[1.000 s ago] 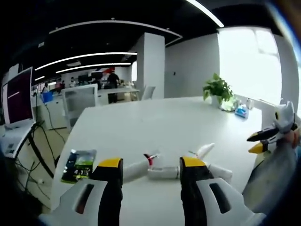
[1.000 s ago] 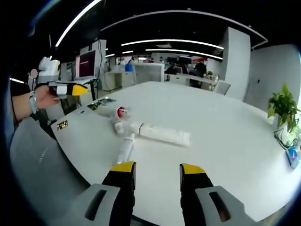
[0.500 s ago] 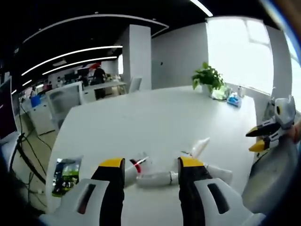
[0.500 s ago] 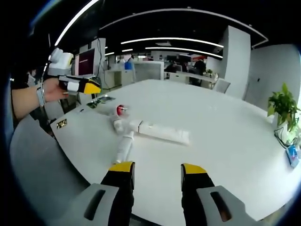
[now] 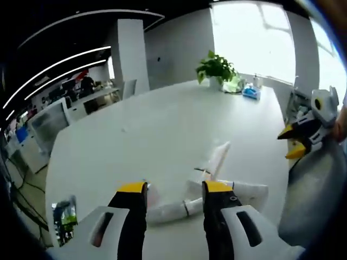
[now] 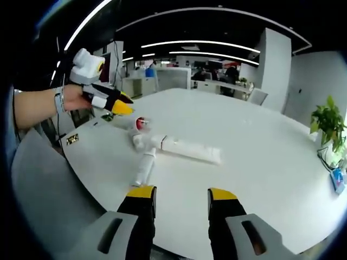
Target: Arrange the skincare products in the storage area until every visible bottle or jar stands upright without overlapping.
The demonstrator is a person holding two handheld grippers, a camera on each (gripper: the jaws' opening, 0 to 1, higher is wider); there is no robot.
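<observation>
The left gripper (image 5: 168, 187) hovers, jaws wide apart, over three fallen skincare tubes (image 5: 168, 209) (a small red-capped jar (image 6: 140, 123) just beside them) on the white table (image 6: 260, 157); the right gripper (image 6: 176, 192), equally wide, holds nothing near the table's edge.

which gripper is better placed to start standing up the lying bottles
Probably the left gripper: it hovers close over the lying bottles, jaws open. The right gripper sits back near the table edge.
</observation>
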